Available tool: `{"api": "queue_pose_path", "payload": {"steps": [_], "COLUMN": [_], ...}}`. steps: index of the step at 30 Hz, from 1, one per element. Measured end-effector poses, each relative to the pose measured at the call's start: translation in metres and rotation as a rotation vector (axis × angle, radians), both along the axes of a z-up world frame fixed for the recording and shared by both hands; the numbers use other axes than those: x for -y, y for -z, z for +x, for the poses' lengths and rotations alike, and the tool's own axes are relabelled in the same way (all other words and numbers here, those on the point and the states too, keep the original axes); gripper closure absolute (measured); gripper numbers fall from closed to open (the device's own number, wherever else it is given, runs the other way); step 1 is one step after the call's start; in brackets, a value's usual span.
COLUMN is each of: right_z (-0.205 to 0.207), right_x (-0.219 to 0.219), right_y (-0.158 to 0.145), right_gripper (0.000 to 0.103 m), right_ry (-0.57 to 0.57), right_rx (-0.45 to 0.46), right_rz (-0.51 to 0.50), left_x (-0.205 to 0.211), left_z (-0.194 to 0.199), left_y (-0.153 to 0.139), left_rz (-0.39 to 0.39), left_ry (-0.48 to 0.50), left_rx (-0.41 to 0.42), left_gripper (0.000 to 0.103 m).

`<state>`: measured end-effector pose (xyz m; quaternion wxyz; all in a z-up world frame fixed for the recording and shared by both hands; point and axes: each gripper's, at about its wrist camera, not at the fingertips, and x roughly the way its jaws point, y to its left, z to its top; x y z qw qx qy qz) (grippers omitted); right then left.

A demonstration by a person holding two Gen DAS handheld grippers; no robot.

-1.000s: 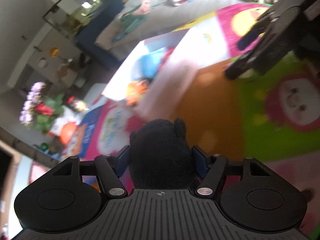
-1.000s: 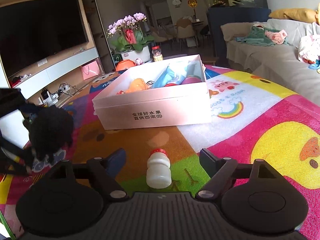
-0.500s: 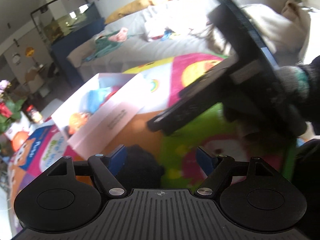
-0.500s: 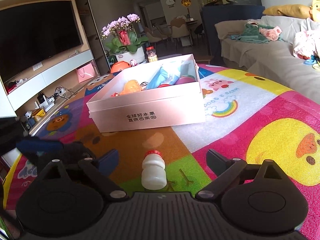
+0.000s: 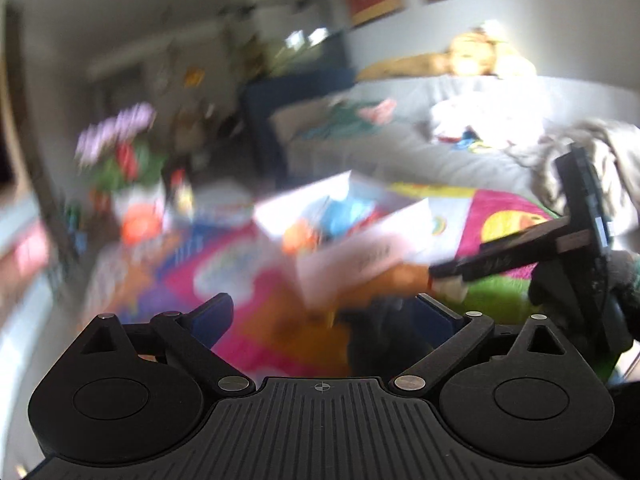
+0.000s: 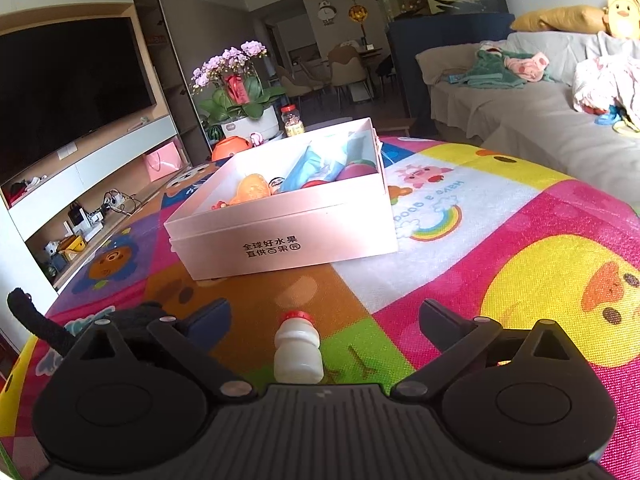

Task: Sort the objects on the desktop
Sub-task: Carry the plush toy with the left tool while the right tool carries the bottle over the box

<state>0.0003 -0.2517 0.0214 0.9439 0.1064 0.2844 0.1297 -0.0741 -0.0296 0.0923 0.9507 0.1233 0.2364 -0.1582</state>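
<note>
The left wrist view is blurred. My left gripper stands wide with its jaws still opening. A black plush toy lies on the colourful play mat between the jaws, near the right finger, and the pads do not press it. My right gripper is open too, jaws still widening. A small white bottle with a red cap stands upright between its fingers, untouched. The toy also shows at the left of the right wrist view. A white box holding several toys sits ahead.
The right gripper and the gloved hand holding it reach in from the right of the left wrist view. A grey sofa with clothes borders the mat on the right. A TV unit and a flower pot stand at the left and back.
The left gripper opened and let go of the black plush toy, which now lies on the mat, then rolled and lifted. The right gripper widened around the bottle and stayed in place.
</note>
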Motion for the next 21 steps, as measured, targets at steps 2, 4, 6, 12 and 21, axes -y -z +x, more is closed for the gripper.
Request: {"api": "queue_pose_path", "payload": {"steps": [2,4,6,12,21], "right_z": [-0.001,-0.003,-0.007,-0.041,-0.019], "right_x": [0.000,0.002,0.004,0.002,-0.039], "right_y": [0.000,-0.002,-0.005,-0.016,-0.014], "right_gripper": [0.002,0.002,0.002,0.002,0.048], "right_ry": [0.004,0.023,0.039,0.007,-0.138], "right_rx": [0.005,0.013,0.014,0.058,0.012], "right_rz": [-0.002,-0.003,-0.013,-0.170,-0.329], "left_x": [0.000,0.012,0.027,0.043,0.023], "left_z": [0.007,0.014,0.017,0.040,0.021], "left_y": [0.021,0.044,0.059,0.079,0.076], "left_rz": [-0.073,-0.056,0.015,0.009,-0.023], "left_ry": [-0.014,0.017,0.028,0.043,0.027], "left_rx": [-0.098,-0.124,-0.092,-0.107,-0.136], "left_gripper": [0.004,0.004,0.004,0.023,0.032]}}
